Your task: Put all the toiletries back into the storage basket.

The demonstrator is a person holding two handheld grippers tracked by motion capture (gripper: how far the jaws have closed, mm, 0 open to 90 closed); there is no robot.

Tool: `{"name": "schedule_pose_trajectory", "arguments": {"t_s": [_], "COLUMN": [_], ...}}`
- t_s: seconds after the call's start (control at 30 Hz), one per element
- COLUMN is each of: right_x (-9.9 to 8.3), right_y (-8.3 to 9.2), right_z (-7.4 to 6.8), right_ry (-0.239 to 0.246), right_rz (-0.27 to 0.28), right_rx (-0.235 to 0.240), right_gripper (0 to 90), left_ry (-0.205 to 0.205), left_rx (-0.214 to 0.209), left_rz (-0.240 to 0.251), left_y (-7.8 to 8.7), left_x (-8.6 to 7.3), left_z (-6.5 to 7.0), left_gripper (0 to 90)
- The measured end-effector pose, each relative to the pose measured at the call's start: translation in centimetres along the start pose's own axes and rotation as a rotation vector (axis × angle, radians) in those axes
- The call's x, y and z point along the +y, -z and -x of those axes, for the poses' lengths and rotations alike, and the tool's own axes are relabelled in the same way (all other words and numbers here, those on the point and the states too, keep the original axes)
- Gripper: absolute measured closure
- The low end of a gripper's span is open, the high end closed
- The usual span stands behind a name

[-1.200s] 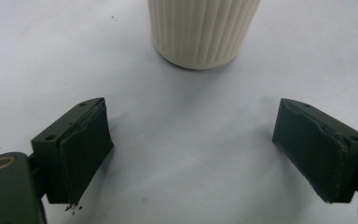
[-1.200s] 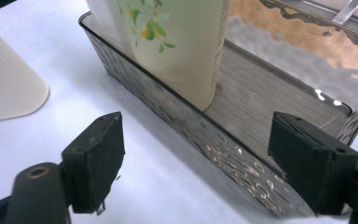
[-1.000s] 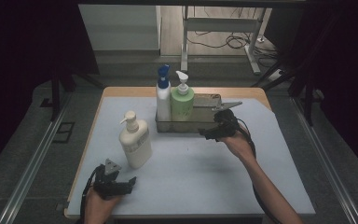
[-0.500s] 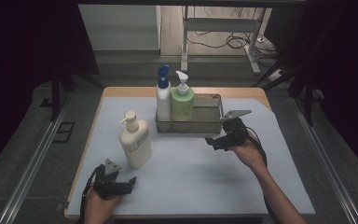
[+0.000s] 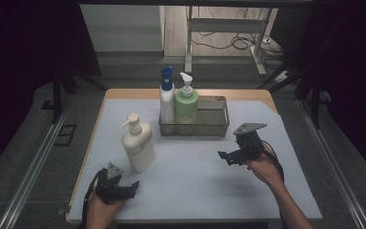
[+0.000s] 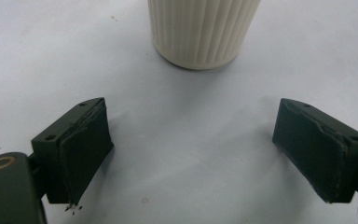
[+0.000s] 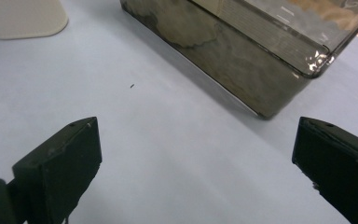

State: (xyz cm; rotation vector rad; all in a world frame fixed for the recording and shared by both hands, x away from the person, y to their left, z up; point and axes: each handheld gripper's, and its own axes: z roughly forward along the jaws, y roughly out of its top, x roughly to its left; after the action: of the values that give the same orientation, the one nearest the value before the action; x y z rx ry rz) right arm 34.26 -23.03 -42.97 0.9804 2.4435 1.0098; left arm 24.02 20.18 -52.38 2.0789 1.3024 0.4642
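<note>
A cream pump bottle stands on the pale blue mat, left of centre. Behind it a metal mesh basket holds a white bottle with a blue cap and a green pump bottle at its left end. My left gripper rests near the front edge, open and pointing at the cream bottle's ribbed base; its jaws are empty. My right gripper hovers to the front right of the basket. Its jaws have just been opening, nothing lies between them, and they face the basket's wall.
The mat covers a wooden table whose edge shows at the back. Bare mat lies between the two grippers and right of the basket. Dark floor with rails flanks the table, and a metal stand is beyond it.
My right gripper has drawn back from the basket's right end toward the near right, and its jaws have spread wider. The left gripper and the bottles have stayed put.
</note>
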Motion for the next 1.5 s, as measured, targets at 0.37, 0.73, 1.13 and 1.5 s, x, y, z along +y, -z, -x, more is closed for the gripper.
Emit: {"name": "schedule_pose_trajectory", "arguments": {"t_s": [0.37, 0.73, 1.13, 1.5], "right_x": [-2.8, -6.9, -10.6, -12.2], "right_y": [1.6, 2.1, 0.5, -0.6], "right_z": [0.1, 0.5, 0.6, 0.5], "right_ry": [-0.006, -0.070, -0.143, -0.145], "right_rz": [0.013, 0.028, -0.027, -0.044], "right_rx": [-0.010, -0.043, -0.080, -0.092], "right_gripper": [0.0, 0.0, 0.0, 0.0], "left_ry": [0.000, 0.001, 0.001, -0.001], "left_rx": [0.000, 0.001, 0.000, 0.001], "left_rz": [0.000, 0.000, -0.001, -0.001], "left_y": [0.0, 0.0, 0.0, 0.0], "left_x": [0.0, 0.0, 0.0, 0.0], "left_z": [0.0, 0.0, 0.0, 0.0], "left_gripper": [10.7, 10.7, 10.7, 10.8]}}
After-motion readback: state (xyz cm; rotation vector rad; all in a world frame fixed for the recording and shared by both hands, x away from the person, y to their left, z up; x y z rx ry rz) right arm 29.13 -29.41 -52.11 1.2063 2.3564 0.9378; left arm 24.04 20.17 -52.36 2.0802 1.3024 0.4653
